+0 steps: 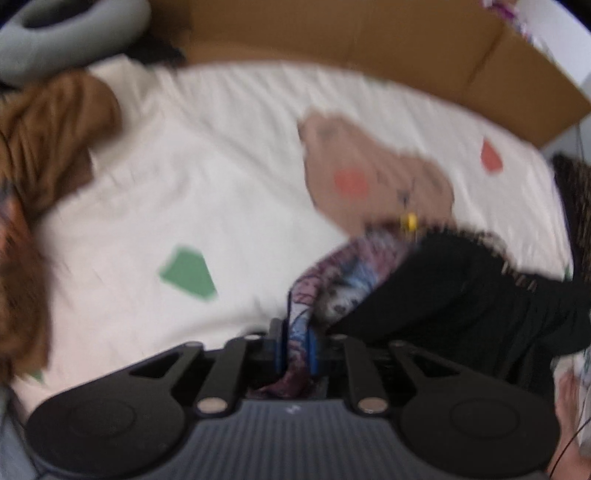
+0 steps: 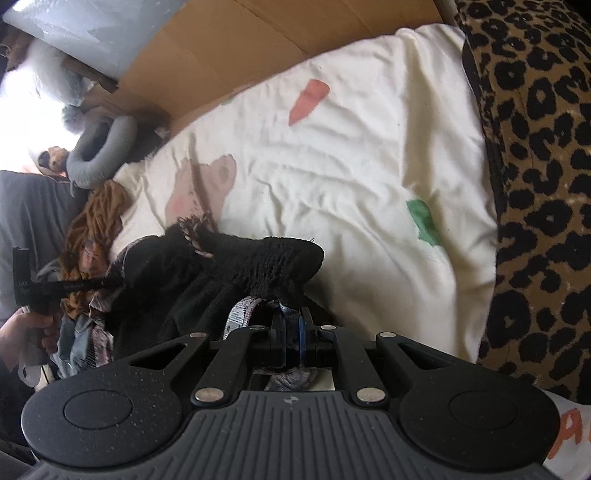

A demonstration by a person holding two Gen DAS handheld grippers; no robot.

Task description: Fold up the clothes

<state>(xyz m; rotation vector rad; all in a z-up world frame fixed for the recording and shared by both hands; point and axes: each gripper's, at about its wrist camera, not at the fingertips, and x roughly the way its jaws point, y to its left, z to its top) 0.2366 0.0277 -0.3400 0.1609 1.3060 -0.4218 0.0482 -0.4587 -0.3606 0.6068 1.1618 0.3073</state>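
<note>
Cream wrinkled bedsheet (image 2: 332,177) | both tongs (image 1: 295,341) (image 2: 292,338) pinching black-and-patterned crumpled garment (image 2: 229,273)

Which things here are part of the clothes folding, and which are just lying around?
Part of the job: black garment with patterned lining, left gripper, right gripper, heap of clothes.

Lying about: neck pillow, cardboard, leopard blanket.

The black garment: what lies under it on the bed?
Under the black garment lies the cream bedsheet, and patterned cloth shows at its edge. What lies under its middle is covered.
</note>
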